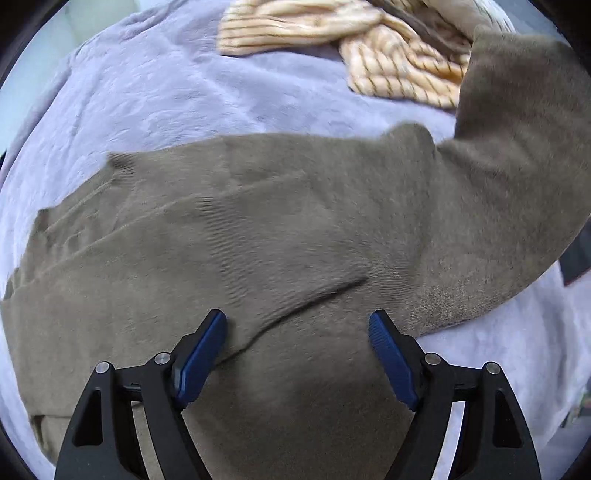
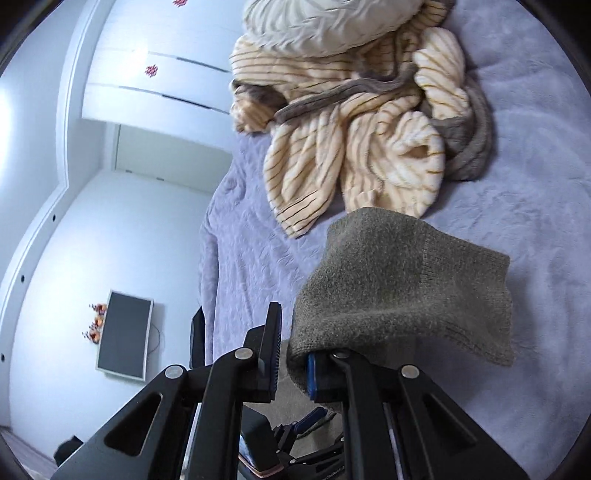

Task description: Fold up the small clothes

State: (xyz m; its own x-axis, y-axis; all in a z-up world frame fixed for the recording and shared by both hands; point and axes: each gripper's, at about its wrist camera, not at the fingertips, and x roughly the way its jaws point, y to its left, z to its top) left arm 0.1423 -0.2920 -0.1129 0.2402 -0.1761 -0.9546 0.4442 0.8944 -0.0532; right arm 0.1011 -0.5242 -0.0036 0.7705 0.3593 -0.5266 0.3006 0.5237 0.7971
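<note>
Left tool (image 1: 297, 325) hangs over the grey-brown knit garment (image 1: 258, 240) with its blue pads (image 1: 201, 354) set wide apart; nothing is pinched between them, and whether the tips rest on the knit or hover just above it cannot be told. Right tool (image 2: 291, 354) is nearly closed, and its fingers clamp a bunched edge of the same garment's cuffed end (image 2: 402, 288), which wraps over the right-hand finger and stands up from the grip in a loose, sock-like tube with a ribbed band along its far side. From the left wrist view the garment lies spread across the lavender bedspread (image 1: 155, 99), mostly flat, with a diagonal crease running between the two pads, faint ribbing near its left edge, and one limb rising up and away at the right, blurred. It covers the near half of the bed, just below both tools. Farther up the bed lies a crumpled cream garment with thin brown stripes (image 2: 332, 158), apart from the grey-brown one, with a grey band twisted through it and a pale pillow (image 2: 332, 22) touching its far side. Beyond the bed's edge the right wrist view shows a white wardrobe (image 2: 155, 74) and a dark flat screen (image 2: 125, 332) against a white wall.
</note>
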